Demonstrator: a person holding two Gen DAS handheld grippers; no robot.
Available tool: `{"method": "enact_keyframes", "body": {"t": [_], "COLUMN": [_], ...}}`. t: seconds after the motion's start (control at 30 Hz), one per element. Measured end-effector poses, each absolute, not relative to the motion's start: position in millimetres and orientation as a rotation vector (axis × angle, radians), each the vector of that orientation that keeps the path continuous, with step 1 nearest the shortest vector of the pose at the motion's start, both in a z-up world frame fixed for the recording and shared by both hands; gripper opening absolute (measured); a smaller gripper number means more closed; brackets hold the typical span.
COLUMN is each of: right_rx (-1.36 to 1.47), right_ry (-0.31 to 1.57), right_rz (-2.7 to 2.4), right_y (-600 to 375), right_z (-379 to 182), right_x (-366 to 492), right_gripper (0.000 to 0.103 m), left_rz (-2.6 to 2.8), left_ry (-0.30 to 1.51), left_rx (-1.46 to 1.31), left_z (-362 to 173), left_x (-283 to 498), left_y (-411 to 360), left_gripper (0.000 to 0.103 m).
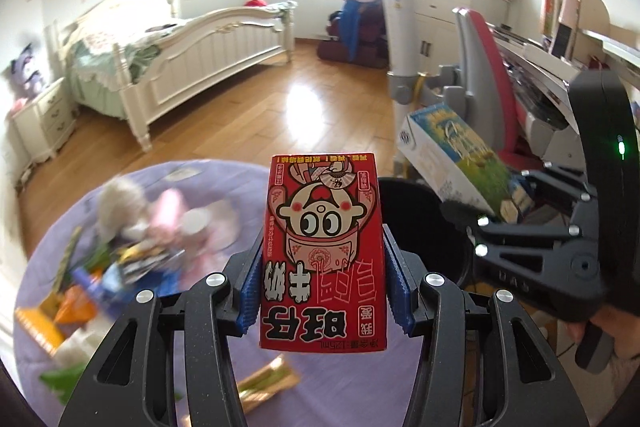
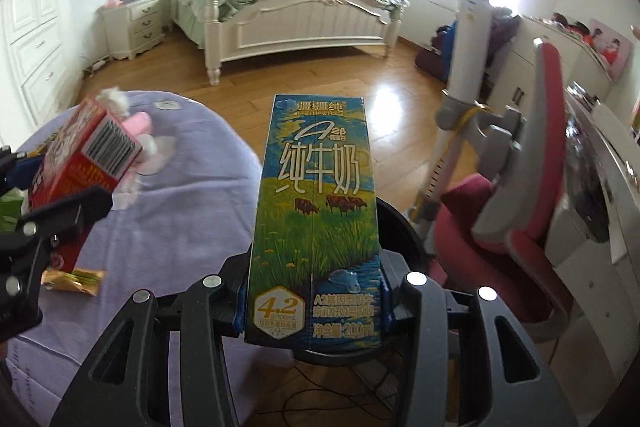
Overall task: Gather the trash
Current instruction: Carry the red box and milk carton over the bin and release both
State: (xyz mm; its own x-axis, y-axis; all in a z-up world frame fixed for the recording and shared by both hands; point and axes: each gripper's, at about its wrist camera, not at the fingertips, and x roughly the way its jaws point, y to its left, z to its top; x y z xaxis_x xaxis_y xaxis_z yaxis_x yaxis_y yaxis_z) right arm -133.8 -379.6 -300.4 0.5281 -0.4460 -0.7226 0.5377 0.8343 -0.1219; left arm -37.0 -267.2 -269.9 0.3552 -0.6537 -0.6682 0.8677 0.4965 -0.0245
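Bed is filling the upper middle of the right-wrist frame, white frame, green bedding; in the left-wrist view it is sitting upper left. Wood floor is showing glare at mid frame.

Table, round with a lilac cloth, is taking up the lower left of both views. Red-and-grey chair is standing at the right side of the right-wrist frame, tucked beside a white desk.

Bin, black and round, is sitting just past the table edge, lower centre-right in the left-wrist view; in the right-wrist view its rim is showing behind and under the held carton.

Blue carton, with cows and grass printed on it, is standing upright at frame centre, above the bin. Right gripper is pinching it by its lower sides, jaws pressed against both faces. The left-wrist view is showing the same carton tilted at right of centre, over the bin's far side.

Red carton, with a cartoon face printed upside down, is filling the centre of the left-wrist frame. Left gripper is clamping it between blue pads, jaws tight on its sides. It is hanging above the table's edge, just left of the bin.

Litter pile, blurred, is lying on the cloth at lower left: coloured wrappers, a pink-and-white plush. Gold wrapper is lying flat near the bottom centre, below the red carton.
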Motion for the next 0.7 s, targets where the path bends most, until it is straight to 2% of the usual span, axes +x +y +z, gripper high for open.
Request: {"method": "enact_keyframes", "body": {"t": [0.37,0.7], "right_rx": [0.211,0.227], "right_ry": [0.901,0.937], "right_rz": [-0.656,-0.669], "right_y": [-455.4,-472.7], "right_z": [-332.8,-348.3], "right_x": [-148.7,-132.3], "right_gripper": [0.045,0.046], "left_rz": [-1.07,-1.075], "left_ry": [0.751,0.79], "left_rx": [0.441,0.469], "left_z": [-301.3,-318.5], "left_x": [-42.8,-24.6], "left_y": [-379.0,-424.5], "left_gripper": [0.052,0.052]}}
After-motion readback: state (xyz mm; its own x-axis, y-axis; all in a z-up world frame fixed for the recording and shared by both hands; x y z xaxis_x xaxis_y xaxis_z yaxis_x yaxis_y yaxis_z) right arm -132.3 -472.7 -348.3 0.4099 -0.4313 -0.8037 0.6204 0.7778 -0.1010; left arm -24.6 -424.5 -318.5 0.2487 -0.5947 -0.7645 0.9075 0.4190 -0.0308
